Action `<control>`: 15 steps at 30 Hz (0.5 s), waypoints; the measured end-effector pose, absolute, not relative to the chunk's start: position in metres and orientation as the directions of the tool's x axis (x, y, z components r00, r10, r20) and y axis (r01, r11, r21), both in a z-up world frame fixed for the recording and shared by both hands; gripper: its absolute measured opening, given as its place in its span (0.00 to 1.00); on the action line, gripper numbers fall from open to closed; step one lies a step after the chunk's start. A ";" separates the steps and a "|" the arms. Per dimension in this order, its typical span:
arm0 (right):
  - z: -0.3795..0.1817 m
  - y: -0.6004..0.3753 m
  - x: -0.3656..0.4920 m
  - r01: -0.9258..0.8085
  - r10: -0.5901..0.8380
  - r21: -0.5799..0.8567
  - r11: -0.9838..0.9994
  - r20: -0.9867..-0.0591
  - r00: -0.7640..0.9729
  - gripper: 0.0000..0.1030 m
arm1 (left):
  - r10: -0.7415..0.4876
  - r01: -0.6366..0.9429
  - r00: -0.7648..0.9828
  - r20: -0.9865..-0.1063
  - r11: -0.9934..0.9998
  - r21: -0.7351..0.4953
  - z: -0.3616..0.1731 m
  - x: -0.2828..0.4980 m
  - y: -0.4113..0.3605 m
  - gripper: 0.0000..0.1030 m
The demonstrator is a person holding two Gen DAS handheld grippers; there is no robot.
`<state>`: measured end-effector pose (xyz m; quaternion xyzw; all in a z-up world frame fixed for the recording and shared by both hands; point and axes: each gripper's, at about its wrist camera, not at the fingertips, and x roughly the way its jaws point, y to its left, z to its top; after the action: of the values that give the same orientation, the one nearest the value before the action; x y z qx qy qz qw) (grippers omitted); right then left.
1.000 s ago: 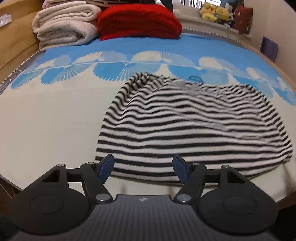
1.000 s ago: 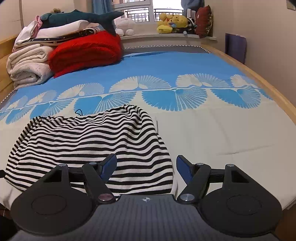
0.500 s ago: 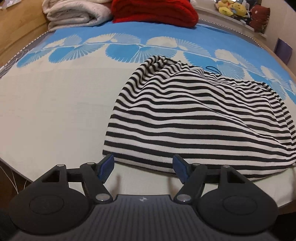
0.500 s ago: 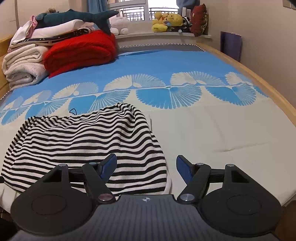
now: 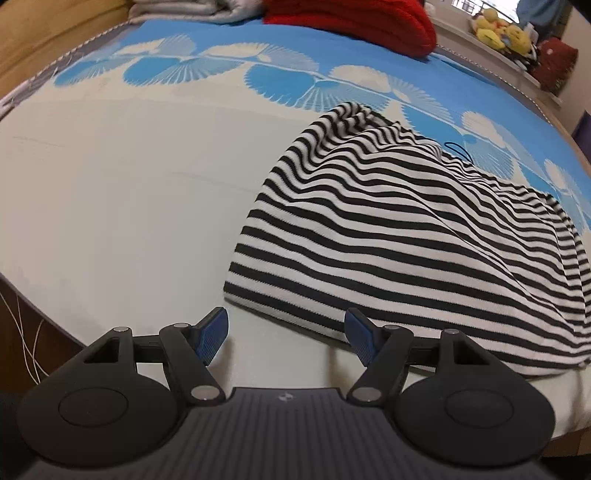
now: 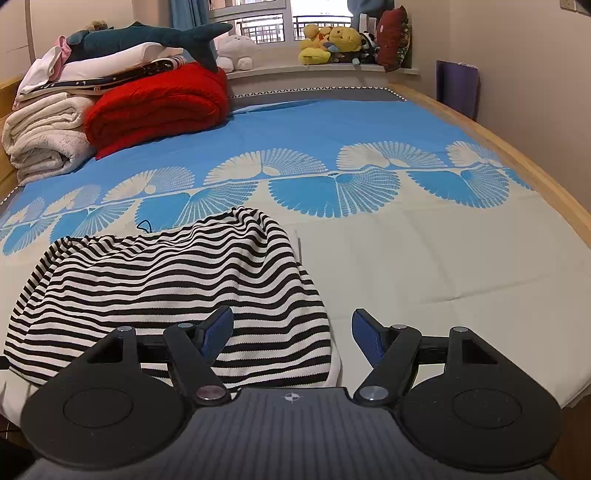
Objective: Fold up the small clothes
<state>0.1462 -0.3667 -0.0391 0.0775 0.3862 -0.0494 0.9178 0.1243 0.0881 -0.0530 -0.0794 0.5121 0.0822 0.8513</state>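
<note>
A black-and-white striped garment [image 5: 406,229] lies rumpled on the bed's cream and blue sheet [image 5: 122,177]. My left gripper [image 5: 286,326] hovers open just short of the garment's near left corner, with nothing between its blue pads. In the right wrist view the same striped garment [image 6: 166,288] fills the lower left. My right gripper [image 6: 291,332] stands open over its near right corner; the left pad sits above the stripes and the right pad above bare sheet. Neither gripper touches the cloth.
Folded white blankets [image 6: 44,140] and a red quilt [image 6: 155,103] are stacked at the bed's far left, with a plush shark [image 6: 147,35] on top. Plush toys [image 6: 332,44] line the window sill. The wooden bed frame [image 6: 517,158] runs along the right.
The left gripper has shifted left and rolled, so the garment now sits tilted on the right of its view, with its corner ahead of the jaws. The right view barely changed.
</note>
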 end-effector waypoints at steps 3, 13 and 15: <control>-0.039 -0.366 0.146 0.152 -0.031 0.104 0.983 -0.719 0.694 0.71 | 0.056 -0.235 0.458 -0.887 0.970 -0.060 -0.054 0.125 0.090 0.73; -0.041 -0.363 0.148 0.148 -0.034 0.095 0.984 -0.723 0.690 0.71 | -0.158 -0.429 0.443 -0.882 0.827 -0.363 -0.062 0.132 0.144 0.31; -0.041 -0.363 0.148 0.145 -0.032 0.096 0.985 -0.719 0.694 0.71 | -0.190 -0.475 0.424 -0.885 0.786 -0.396 -0.068 0.133 0.153 0.31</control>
<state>0.1477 -0.3626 -0.0405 0.0729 0.3882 -0.0481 0.9174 0.1334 0.1529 -0.0681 -0.3145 0.5286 0.0910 0.7832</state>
